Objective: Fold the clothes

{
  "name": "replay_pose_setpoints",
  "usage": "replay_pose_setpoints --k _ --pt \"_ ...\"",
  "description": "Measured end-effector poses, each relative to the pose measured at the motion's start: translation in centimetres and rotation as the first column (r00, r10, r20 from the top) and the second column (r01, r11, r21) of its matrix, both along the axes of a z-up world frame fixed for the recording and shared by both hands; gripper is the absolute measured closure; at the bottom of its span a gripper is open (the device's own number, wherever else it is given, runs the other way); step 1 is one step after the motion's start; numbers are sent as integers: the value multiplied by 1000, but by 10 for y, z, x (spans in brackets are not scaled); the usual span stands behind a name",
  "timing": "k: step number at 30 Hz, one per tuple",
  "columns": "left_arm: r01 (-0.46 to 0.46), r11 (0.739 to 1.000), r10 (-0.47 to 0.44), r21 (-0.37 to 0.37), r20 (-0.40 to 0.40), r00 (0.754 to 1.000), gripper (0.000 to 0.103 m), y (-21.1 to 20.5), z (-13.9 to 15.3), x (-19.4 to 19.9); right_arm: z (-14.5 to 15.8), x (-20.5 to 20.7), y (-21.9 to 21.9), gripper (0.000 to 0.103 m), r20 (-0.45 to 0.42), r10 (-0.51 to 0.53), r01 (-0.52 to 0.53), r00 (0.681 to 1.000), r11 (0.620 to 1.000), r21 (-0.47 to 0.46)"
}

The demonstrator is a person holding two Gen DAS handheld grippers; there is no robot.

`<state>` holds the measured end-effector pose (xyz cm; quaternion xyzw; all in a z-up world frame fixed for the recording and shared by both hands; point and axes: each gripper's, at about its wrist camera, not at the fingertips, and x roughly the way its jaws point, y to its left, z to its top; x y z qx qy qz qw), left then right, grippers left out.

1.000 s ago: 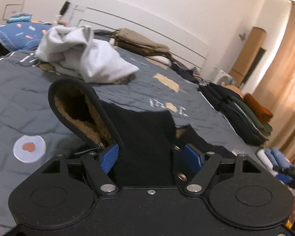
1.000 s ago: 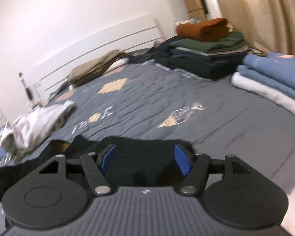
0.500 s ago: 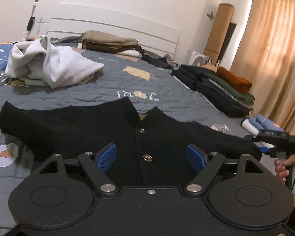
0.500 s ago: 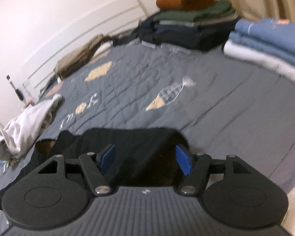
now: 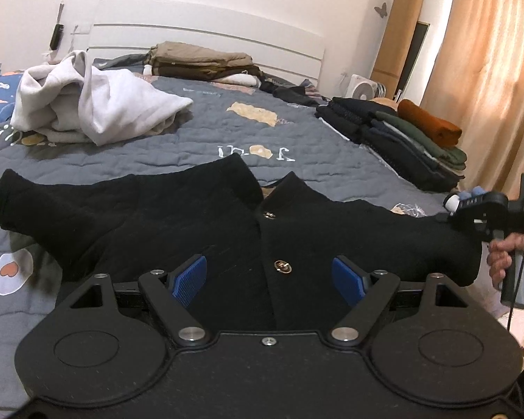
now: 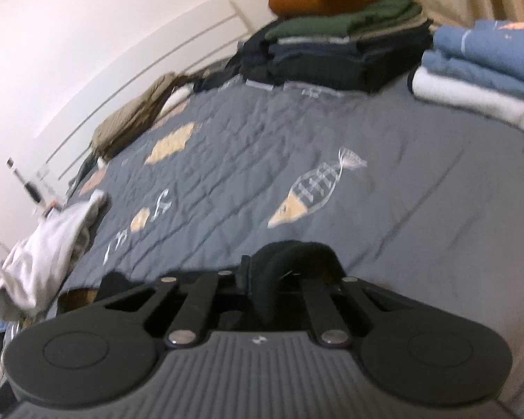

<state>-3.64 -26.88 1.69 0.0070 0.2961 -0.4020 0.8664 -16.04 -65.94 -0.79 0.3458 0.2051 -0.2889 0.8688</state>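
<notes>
A black buttoned cardigan lies spread face up on the grey quilted bed, sleeves out to both sides. My left gripper is open and empty, hovering over the cardigan's button line near its lower front. My right gripper is shut on the cuff of the cardigan's right sleeve; its blue pads are hidden by the cloth. In the left wrist view the right gripper shows at the far right, at the sleeve end, held by a hand.
A crumpled white garment lies at the back left. Folded tan clothes sit by the headboard. A stack of folded dark, green and orange clothes lines the right side. Folded blue and white items lie at right. Curtains hang beyond.
My right gripper has closed on the sleeve cuff; its jaws were open half a second ago. My left gripper let go of the other sleeve a second ago and pulled back; the cardigan now lies flat.
</notes>
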Motion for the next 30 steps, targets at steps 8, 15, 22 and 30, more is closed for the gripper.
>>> replay_pose_setpoints --k 8,15,22,30 --pt "-14 1000 14 -6 18 1000 25 1 -2 4 11 18 -16 97 51 -54 60 997 991 -122" --pt "-42 999 42 17 -2 999 25 6 -5 15 17 19 -9 90 -155 7 -27 988 991 -131" --pt "-41 999 41 10 17 999 25 12 2 14 38 -1 14 71 -279 54 -105 959 980 -170" --pt "-99 993 90 64 137 986 20 36 11 13 62 -60 86 33 -131 162 -191 978 949 -250"
